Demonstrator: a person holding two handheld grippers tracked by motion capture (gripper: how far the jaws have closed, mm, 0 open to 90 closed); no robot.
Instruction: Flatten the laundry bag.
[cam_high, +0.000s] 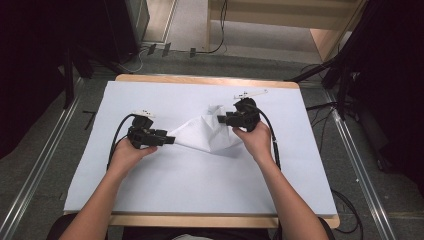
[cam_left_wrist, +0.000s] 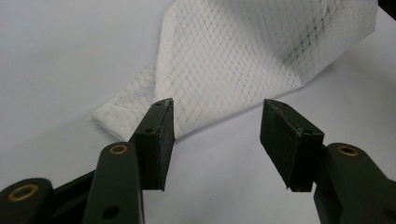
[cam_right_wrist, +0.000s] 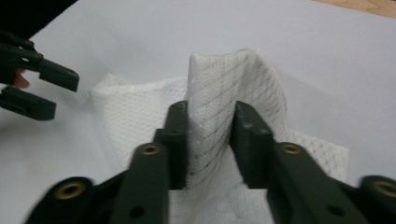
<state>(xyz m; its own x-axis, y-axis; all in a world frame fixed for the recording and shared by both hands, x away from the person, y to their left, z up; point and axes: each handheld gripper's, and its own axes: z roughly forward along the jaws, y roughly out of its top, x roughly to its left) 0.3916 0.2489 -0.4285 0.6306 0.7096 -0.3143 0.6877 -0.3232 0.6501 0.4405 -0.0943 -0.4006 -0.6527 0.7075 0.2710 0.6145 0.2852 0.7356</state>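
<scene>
Here the white cloth (cam_high: 207, 134), a thin sheet with a fine diamond mesh pattern, lies crumpled near the middle of the table (cam_high: 150, 190), which is covered in a pale sheet. One end of it is drawn out into a narrow folded corner that points toward the left gripper (cam_high: 169, 139), and the other end rises in a peak at the right gripper (cam_high: 220, 119).

In the left gripper view the left gripper (cam_left_wrist: 217, 119) stands released: its jaws are wide apart, with bare table between them. The folded corner of the cloth (cam_left_wrist: 224, 60) lies flat just beyond the jaw on the left of that view, partly behind its tip, and no pad presses on it.

In the right gripper view the right gripper (cam_right_wrist: 211, 116) is clenched on a raised fold of the cloth (cam_right_wrist: 233, 79). The fabric is pinched between the two jaws and stands up above their tips as a tall ridge, while the rest spreads out low on either side. The left gripper shows farther off at the left edge of this view, with its jaws parted.

In the high view both hands come in from the bottom, one on each side of the cloth, and the grippers point inward toward each other.
</scene>
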